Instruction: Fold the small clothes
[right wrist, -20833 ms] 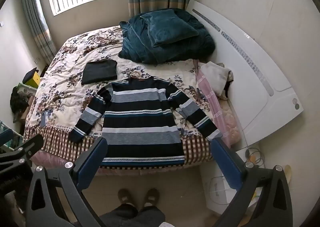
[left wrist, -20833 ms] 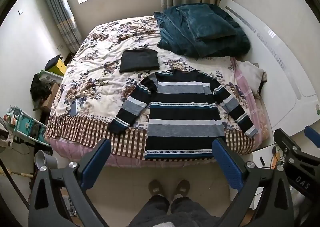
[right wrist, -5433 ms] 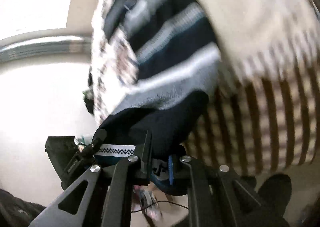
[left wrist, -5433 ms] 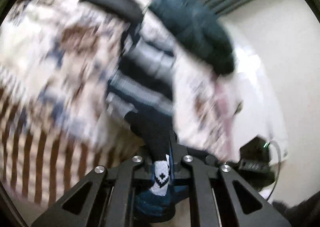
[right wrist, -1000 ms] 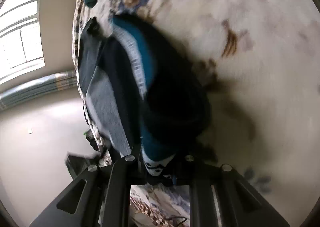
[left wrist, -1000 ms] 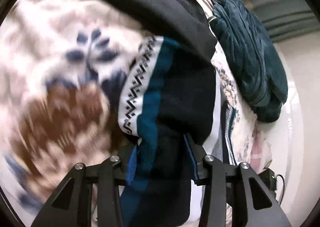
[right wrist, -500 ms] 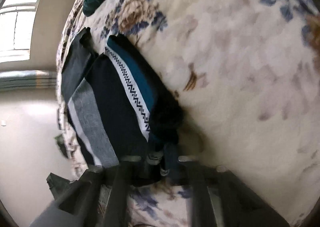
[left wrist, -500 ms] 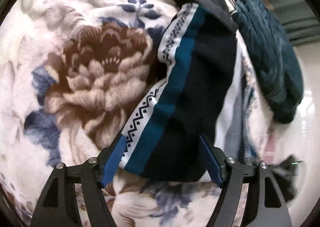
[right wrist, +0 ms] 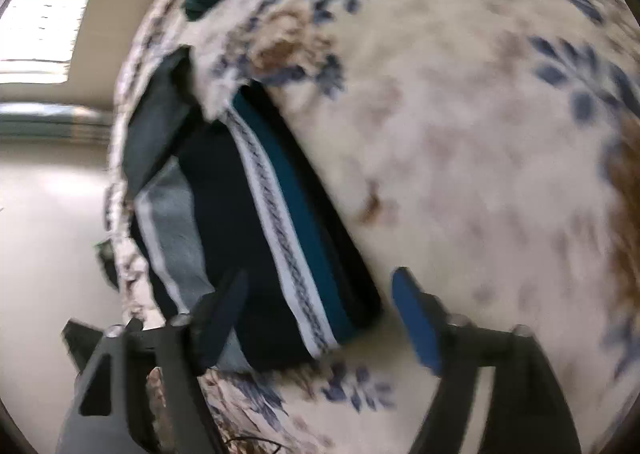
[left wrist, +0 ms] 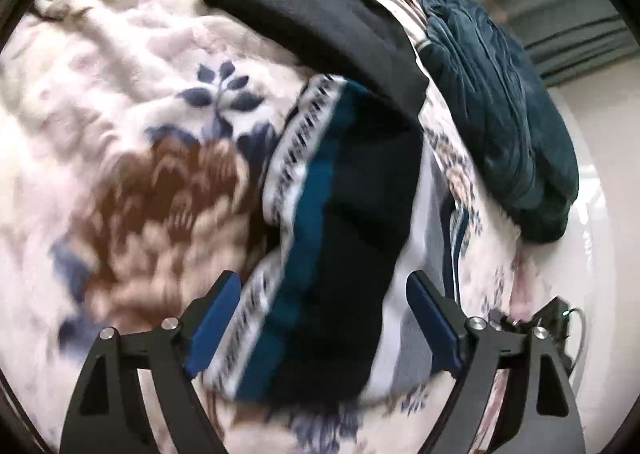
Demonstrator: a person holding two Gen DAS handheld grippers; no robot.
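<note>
Floral bedspread (left wrist: 120,65) carries your folded striped sweater (left wrist: 344,221); your left gripper (left wrist: 324,322) and right gripper (right wrist: 320,314) gape wide, holding nothing.

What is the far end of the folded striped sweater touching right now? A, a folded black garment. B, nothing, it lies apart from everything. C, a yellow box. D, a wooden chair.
A: in the left wrist view the striped sweater runs up against the folded black garment.

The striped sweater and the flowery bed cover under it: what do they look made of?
Striped sweater: probably knitted yarn, matte, with a woven-in zigzag band along its hem. Flowery bed cover: apparently plush fleece, its surface fuzzy and softly tufted, though blur leaves that uncertain.
</note>
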